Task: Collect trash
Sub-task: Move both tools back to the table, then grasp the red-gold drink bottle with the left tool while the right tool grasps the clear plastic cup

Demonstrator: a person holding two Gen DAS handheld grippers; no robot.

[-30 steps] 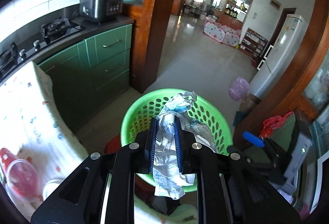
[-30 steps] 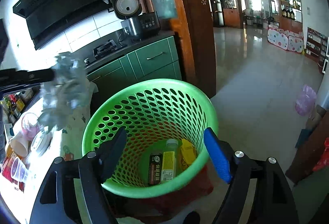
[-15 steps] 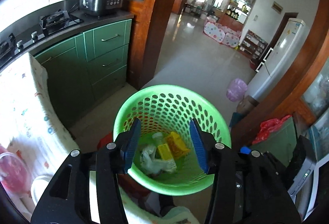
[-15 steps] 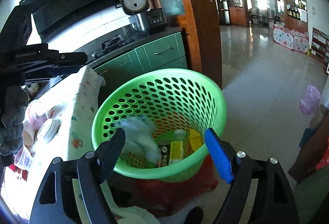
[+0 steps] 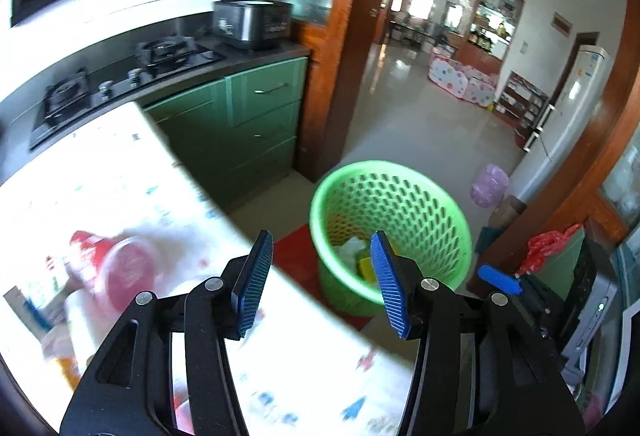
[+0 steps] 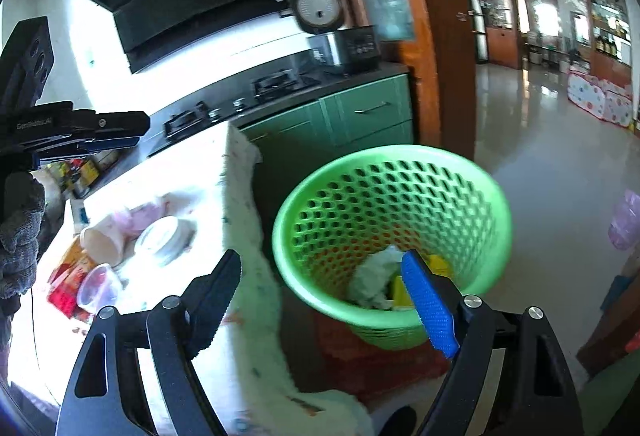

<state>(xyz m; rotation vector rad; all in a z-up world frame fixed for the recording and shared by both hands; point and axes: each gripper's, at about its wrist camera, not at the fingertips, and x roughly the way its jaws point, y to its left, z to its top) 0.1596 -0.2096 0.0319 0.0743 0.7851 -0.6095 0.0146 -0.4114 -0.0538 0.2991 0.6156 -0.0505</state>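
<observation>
A green perforated basket (image 5: 424,191) (image 6: 384,171) stands on the floor beside the table. Inside it lie a crumpled white wrapper (image 6: 376,276) (image 5: 350,248) and yellow packaging (image 6: 400,288). My left gripper (image 5: 322,276) is open and empty, over the table edge just left of the basket. My right gripper (image 6: 326,300) is open and empty, above the basket's near left side. On the cloth-covered table (image 6: 180,163) lie cups and lids (image 6: 164,236), a clear cup (image 6: 98,286) and a red-lidded jar (image 5: 116,268). The left gripper also shows at the left of the right wrist view (image 6: 80,133).
Green kitchen cabinets (image 5: 260,115) with a gas hob (image 5: 120,75) and a rice cooker (image 5: 250,19) stand behind the table. A wooden door frame (image 5: 352,35) rises behind the basket. A red mat (image 6: 372,360) lies under the basket. A pink bag (image 5: 488,183) sits near the fridge (image 5: 568,123).
My left gripper opened and dropped the crumpled wrapper into the basket, then swung left and back toward the table. The right gripper also turned left, toward the table.
</observation>
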